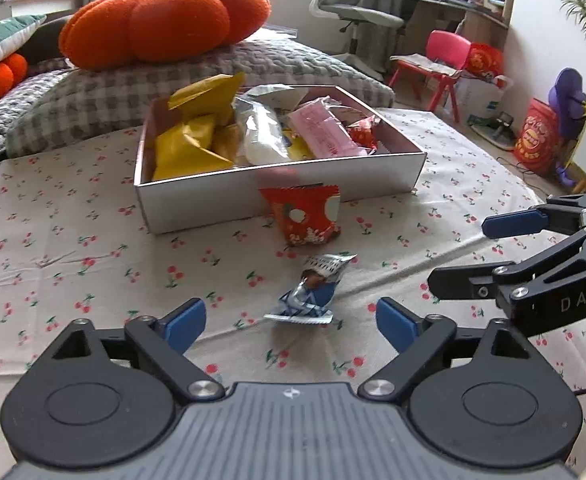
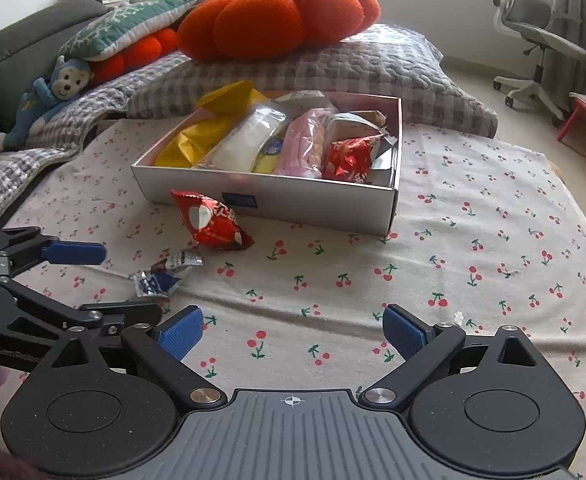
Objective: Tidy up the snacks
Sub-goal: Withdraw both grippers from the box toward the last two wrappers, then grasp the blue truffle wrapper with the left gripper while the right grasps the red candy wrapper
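Nearest the left wrist camera, the left gripper (image 1: 291, 322) is held with its blue ribbed pads (image 1: 185, 322) spread wide and nothing pressed between them. Just ahead of the gap, slightly to the right of its centre line, lies the small crinkled silver-and-blue foil sweet wrapper (image 1: 313, 290), flat on the cherry-print cotton tablecloth (image 1: 73, 264). Its long axis is seen to run away from the fingers, tilted a little rightward, so the pads would close across its narrow width.

The right gripper (image 2: 293, 334) is also seen open and empty, over bare cloth; the wrapper lies well off to its left, so the left hand is judged the nearer.

Beyond the wrapper, the glossy red puffed foil snack packet (image 1: 305, 216) rests against the front wall of the shallow white cardboard box (image 1: 213, 204), tipped on one edge. Inside the box, yellow pouches, a clear bag with a white filling and a pink packet are already packed.

Thin, springy and light foil is to be expected, likely to slide or crumple under the pads.
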A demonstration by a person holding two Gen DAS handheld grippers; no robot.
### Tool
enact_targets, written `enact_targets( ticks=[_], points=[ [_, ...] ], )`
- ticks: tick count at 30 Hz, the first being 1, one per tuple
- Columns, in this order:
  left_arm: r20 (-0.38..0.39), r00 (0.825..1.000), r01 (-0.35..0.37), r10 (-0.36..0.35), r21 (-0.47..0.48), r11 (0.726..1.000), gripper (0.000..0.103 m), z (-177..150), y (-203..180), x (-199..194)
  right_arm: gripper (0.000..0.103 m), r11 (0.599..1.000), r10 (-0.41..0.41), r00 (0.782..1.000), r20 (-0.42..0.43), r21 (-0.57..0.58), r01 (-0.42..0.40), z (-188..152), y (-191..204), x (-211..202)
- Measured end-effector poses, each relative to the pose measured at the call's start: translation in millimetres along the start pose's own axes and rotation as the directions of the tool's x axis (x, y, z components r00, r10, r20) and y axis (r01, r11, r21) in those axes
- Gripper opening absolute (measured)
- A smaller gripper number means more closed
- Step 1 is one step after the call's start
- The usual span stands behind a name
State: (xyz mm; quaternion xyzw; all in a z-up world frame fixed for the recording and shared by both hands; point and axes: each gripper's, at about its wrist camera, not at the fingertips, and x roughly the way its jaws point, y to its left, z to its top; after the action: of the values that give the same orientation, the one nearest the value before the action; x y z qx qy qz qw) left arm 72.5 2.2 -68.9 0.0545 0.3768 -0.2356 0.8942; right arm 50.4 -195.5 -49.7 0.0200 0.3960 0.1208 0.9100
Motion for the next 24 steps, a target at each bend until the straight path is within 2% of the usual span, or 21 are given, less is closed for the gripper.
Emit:
enact_targets(
  ticks=[4, 8, 9, 12, 16, 24],
  points=[
    [0.0, 0.999, 0.038, -0.038, -0.011, 0.999, 0.069, 3.0, -0.1, 5.4, 0.098, 1.0, 0.001, 1.0, 0.007, 0.008, -0.001, 3.0, -1.7, 2.9],
    [-0.015, 0.999, 0.041, -0.041, -0.02, 0.999, 0.047, 5.5, 0.3, 10.1, 0.098, 1.0, 0.004, 1.0, 0.016, 0.013, -0.005, 6.9, -2.0, 5.9],
    [-0.021, 0.999, 0.039, -0.04, -0.025, 0.999, 0.045, 5.9, 0.8, 11.1, 0.098, 1.0, 0.007, 1.0, 0.017, 0.015, -0.008, 7.8, -1.9, 6.9],
    [-0.034, 0.999, 0.034, -0.035, -0.035, 0.999, 0.028, 6.4, 3.3, 11.9, 0.098, 1.0, 0.017, 1.0, 0.022, 0.016, -0.017, 10.5, -0.6, 10.1],
    [-0.036, 0.999, 0.024, -0.025, -0.04, 0.999, 0.023, 6.7, 6.1, 7.1, 0.098, 1.0, 0.027, 0.999, 0.03, 0.009, -0.027, 14.0, 3.8, 16.2],
    [-0.055, 0.998, -0.022, 0.018, -0.075, 0.997, 0.023, 1.5, 18.8, -4.0, 0.098, 0.999, 0.046, 0.998, 0.041, -0.028, -0.045, 21.9, 15.6, 31.4]
  ],
)
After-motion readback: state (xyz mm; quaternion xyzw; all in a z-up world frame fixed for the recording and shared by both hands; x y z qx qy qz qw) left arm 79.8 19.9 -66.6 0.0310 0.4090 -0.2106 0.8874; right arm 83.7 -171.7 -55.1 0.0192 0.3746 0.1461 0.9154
